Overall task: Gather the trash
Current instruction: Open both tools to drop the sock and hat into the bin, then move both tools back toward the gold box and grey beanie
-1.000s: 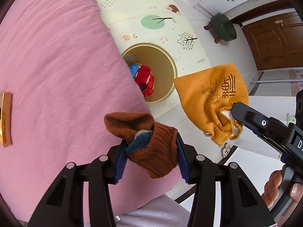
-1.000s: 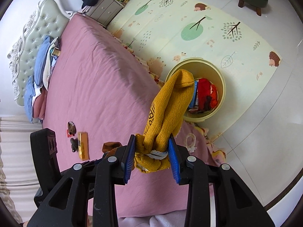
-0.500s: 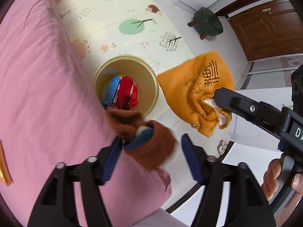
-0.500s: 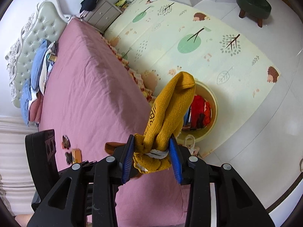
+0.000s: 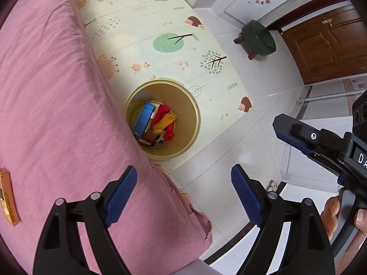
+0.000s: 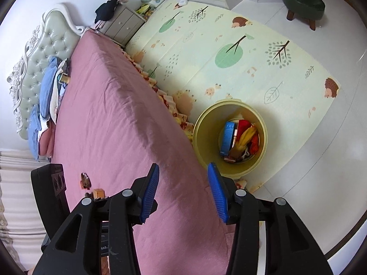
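Note:
A round yellow bin (image 5: 190, 105) stands on the floor mat beside the pink bed; it also shows in the right wrist view (image 6: 206, 123). Inside it lie a yellow cloth (image 5: 164, 121), a brown cloth (image 5: 150, 135), a blue box (image 5: 144, 118) and a red item (image 5: 161, 111). In the right wrist view the yellow cloth (image 6: 245, 135) lies among them. My left gripper (image 5: 183, 191) is open and empty above the bed's edge, near the bin. My right gripper (image 6: 182, 191) is open and empty over the bed's edge; it shows at the right of the left wrist view (image 5: 296, 130).
The pink bed (image 6: 110, 119) holds an orange packet (image 5: 8, 199) and small brown bits (image 6: 86, 181). A green stool (image 5: 258, 37) stands near a wooden door (image 5: 325, 43). A patterned play mat (image 6: 229, 52) covers the floor. A nightstand (image 6: 121, 24) is by the headboard.
Both grippers have opened. The brown cloth left the left gripper and the yellow cloth left the right one; both now lie in the bin. The view has shifted over the bin.

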The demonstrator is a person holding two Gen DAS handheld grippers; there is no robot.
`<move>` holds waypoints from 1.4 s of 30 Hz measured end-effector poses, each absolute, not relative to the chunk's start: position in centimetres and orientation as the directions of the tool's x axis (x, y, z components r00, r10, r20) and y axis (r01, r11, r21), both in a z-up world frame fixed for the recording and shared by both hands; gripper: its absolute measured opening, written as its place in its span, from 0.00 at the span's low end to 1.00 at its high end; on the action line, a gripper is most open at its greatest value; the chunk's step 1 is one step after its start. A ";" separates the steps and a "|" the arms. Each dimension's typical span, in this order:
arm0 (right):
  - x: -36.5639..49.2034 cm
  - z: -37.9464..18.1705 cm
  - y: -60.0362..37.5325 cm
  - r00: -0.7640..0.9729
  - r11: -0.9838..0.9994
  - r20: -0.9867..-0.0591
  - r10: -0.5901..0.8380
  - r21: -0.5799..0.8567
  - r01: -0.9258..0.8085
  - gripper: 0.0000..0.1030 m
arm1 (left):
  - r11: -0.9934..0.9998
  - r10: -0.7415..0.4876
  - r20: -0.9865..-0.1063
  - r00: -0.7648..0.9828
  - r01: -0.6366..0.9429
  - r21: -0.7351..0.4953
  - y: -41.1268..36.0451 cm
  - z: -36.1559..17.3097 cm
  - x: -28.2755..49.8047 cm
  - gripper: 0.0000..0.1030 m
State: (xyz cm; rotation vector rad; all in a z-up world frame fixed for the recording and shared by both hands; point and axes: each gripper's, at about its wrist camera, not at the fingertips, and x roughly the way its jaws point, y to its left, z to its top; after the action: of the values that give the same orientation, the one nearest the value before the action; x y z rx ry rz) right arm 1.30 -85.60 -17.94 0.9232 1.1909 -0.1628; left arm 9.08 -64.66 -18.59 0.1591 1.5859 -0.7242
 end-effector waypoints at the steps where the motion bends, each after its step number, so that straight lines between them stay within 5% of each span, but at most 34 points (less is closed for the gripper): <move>1: 1.3 -17.9 -85.2 0.402 0.642 -0.846 0.350 0.529 0.555 0.43 | 0.791 -0.311 -0.935 -0.168 0.500 -0.353 -64.1 -18.5 8.9 0.81; 26: 4.0 -15.6 -62.7 0.302 0.772 -0.844 0.443 0.531 0.351 0.43 | 0.913 -0.288 -0.957 -0.035 0.291 -0.285 -39.7 -17.4 6.3 0.81; 42: 7.7 -17.0 -48.0 0.241 0.800 -0.847 0.474 0.529 0.285 0.45 | 0.953 -0.238 -0.971 0.030 0.199 -0.228 -24.6 -17.8 11.0 0.82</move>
State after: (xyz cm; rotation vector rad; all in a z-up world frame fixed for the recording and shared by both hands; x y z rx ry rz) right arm 7.74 -48.00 -16.96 0.6836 1.3515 0.1443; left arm 10.97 -24.58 -17.83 -0.0319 1.5034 -0.3374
